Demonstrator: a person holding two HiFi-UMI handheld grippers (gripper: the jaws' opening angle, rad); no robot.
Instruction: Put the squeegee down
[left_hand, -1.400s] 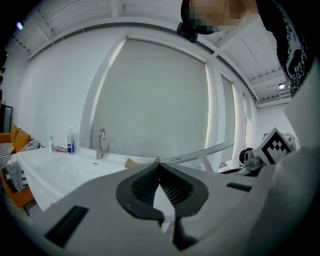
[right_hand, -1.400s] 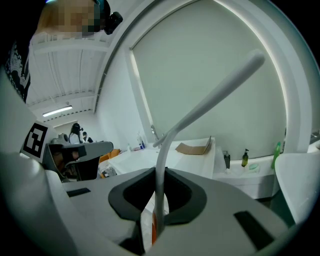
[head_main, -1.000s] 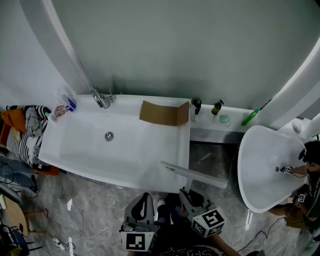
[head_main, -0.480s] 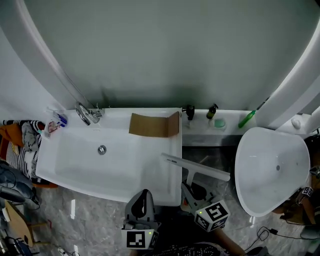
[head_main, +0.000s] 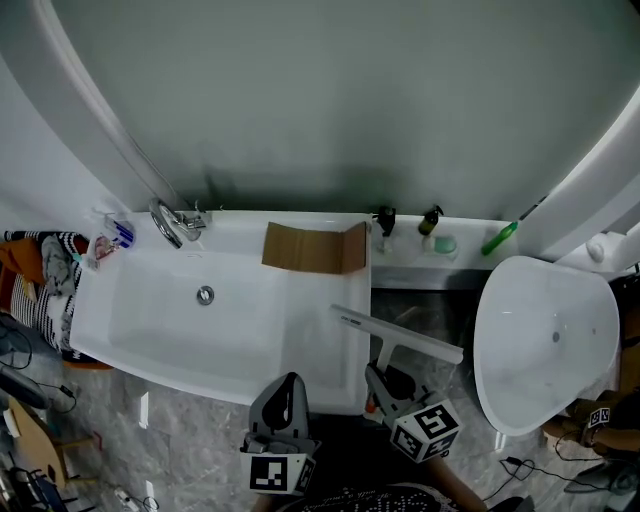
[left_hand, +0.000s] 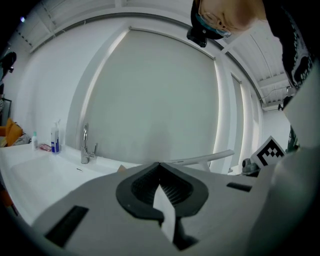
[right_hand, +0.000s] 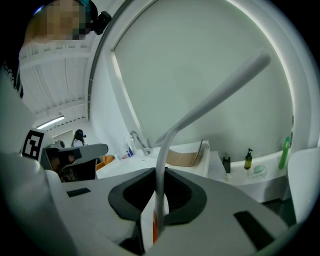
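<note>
My right gripper (head_main: 380, 378) is shut on the handle of a white squeegee (head_main: 397, 334), whose long blade hangs level over the bathtub's right rim (head_main: 362, 330) and the dark gap beside it. In the right gripper view the squeegee (right_hand: 200, 107) rises from between the jaws and its blade slants up to the right; my right gripper (right_hand: 159, 197) holds its stem. My left gripper (head_main: 289, 392) sits to the left, near the tub's front edge, shut with nothing in it. Its jaws (left_hand: 160, 184) meet in the left gripper view.
A white bathtub (head_main: 150, 330) with a chrome tap (head_main: 172, 222) fills the left. A brown board (head_main: 312, 249) leans at its back right corner. Bottles (head_main: 384, 222), a soap dish (head_main: 446, 243) and a green brush (head_main: 500, 238) stand on the ledge. A white basin (head_main: 545, 340) stands at right.
The view has shifted a little, with the tub and ledge now sitting slightly lower and to the right. Both grippers hold about the same places, and the squeegee stays gripped.
</note>
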